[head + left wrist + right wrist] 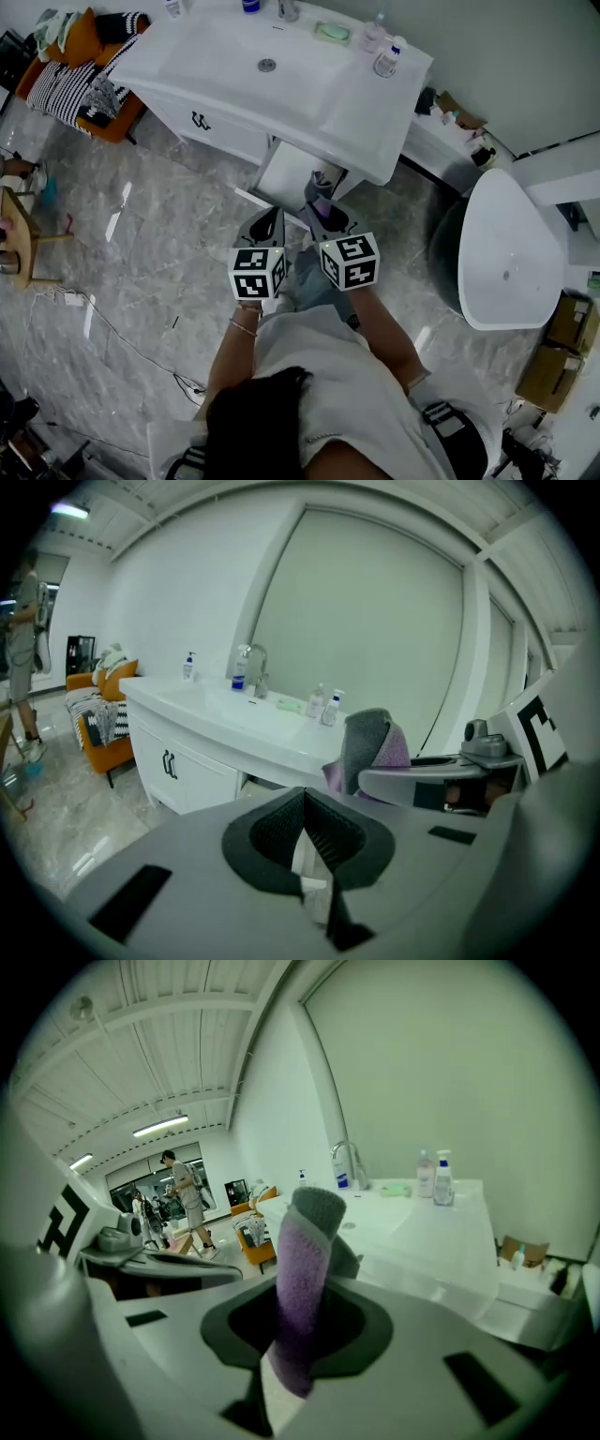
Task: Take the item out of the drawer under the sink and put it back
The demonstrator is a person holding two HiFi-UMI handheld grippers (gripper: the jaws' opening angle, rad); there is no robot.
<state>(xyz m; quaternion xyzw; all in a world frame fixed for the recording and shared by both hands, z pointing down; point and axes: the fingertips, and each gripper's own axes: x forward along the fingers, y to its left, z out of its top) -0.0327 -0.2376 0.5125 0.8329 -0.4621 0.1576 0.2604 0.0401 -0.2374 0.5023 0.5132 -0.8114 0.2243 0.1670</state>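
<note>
Left gripper (267, 225): your jaws are closed together with nothing in them.
Right gripper (325, 214): your jaws clamp a folded purple-and-grey cloth (305, 1269), which stands up past the tips.
Drawer (286, 173): pulled open under the sink worktop (356, 103), just ahead of both grippers; the worktop's front edge overhangs it.
Worktop back edge: two bottles (382, 52) and a green soap dish (332, 32).
Around you: an orange chair (114, 127) piled with clothes at the left, a white oval fixture (511, 253) near on the right, and cardboard boxes (562, 323) beyond it.
</note>
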